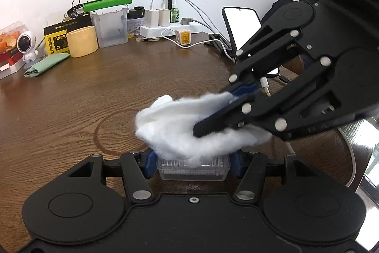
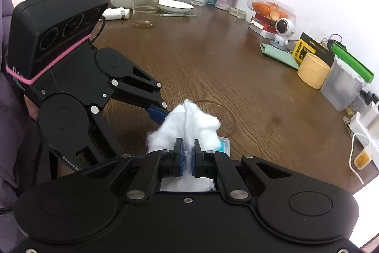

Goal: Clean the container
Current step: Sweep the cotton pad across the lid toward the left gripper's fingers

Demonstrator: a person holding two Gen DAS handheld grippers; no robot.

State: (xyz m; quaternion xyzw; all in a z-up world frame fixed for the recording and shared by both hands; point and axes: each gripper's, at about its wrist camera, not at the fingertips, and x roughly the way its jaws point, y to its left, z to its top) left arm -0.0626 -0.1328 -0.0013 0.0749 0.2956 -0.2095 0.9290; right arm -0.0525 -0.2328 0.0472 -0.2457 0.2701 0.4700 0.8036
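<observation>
Gripping container point(image 1: 193, 167), left tool point(image 1: 192, 164); right tool point(image 2: 188, 153) pinching cotton point(image 2: 189, 127); cup point(image 1: 82, 40) distant.

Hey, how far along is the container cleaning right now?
Done: the left gripper clamps the clear container and the right gripper has pinched the white cotton wad. In hand: the wad is pressed onto the container's top. Left: how clean it is cannot be judged; the cotton hides it.

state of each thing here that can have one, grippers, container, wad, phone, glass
left gripper: jaws shut on the clear container
clear container: upright, open top, held above the table
right gripper: jaws shut on the white wad
white wad: pressed onto the container's top
phone: propped up, screen lit white
drinking glass: upright, nearly empty
</observation>
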